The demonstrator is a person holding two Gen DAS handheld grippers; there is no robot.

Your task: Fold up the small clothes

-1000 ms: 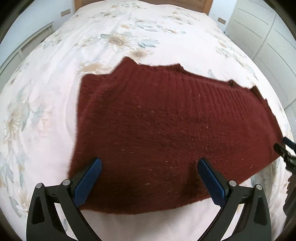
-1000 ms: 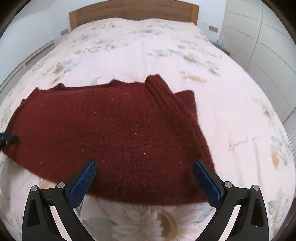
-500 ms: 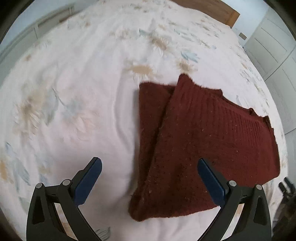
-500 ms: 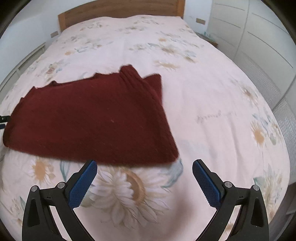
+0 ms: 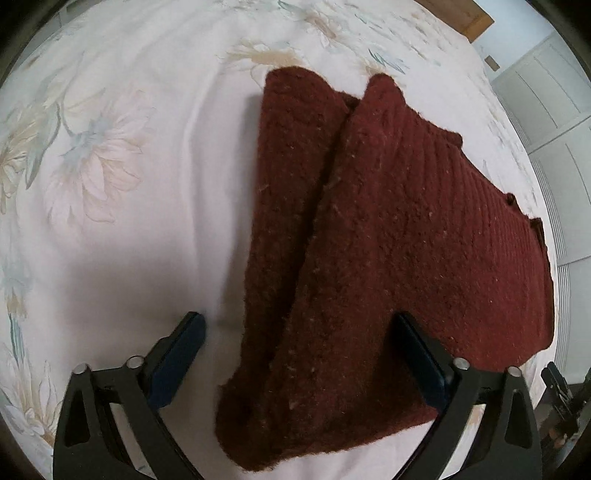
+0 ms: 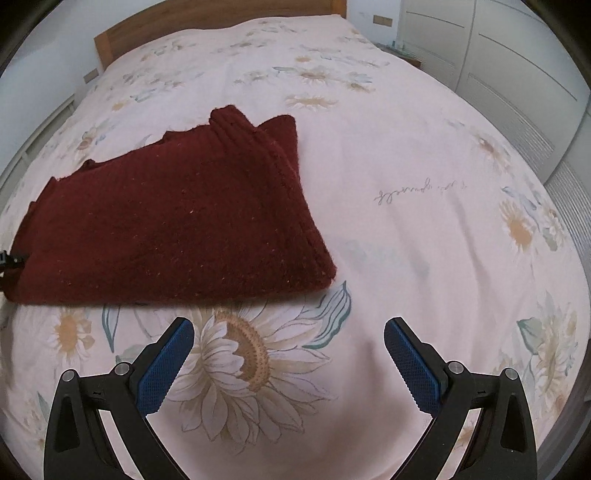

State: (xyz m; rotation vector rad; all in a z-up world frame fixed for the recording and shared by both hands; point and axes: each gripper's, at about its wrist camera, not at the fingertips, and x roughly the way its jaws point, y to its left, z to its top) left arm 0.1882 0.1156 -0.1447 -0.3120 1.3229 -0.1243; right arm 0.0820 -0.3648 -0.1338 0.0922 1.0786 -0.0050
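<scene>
Left gripper (image 5: pixel 299 325) spread wide over the near corner of a folded dark red knitted sweater (image 5: pixel 388 240), jaws just closing a little, cloth lying between the blue pads (image 5: pixel 177 354) but not pressed by either. One pad off the cloth at 7 o'clock over bare sheet, the other over the knit at 5 o'clock. Right gripper (image 6: pixel 288 332) equally wide, nothing between its fingers, hanging over a printed sunflower (image 6: pixel 243 354) just clear of the sweater's near edge.

In the right wrist view, sweater (image 6: pixel 166 221) at 10 o'clock, its folded edge running from 12 towards 3 o'clock of the garment, near hem straight and flat. Open bed sheet (image 6: pixel 424 184) from 12 round to 5 o'clock, free for movement. In the left wrist view, bare sheet from 7 to 11 o'clock.

Fuzzy, ribbed wool with pale flecks; two overlapping layers forming a long diagonal seam. Thick rounded fold at the near corner. Sheet pale pink, smooth, soft creases, floral print.

Wooden headboard (image 6: pixel 221 26) at 12 o'clock, white wardrobe doors (image 6: pixel 517 74) at 2 o'clock, well apart from the sweater. Black tip of the other gripper (image 6: pixel 9 258) touching or just beside the sweater's edge at 9 o'clock; which, hard to tell.
</scene>
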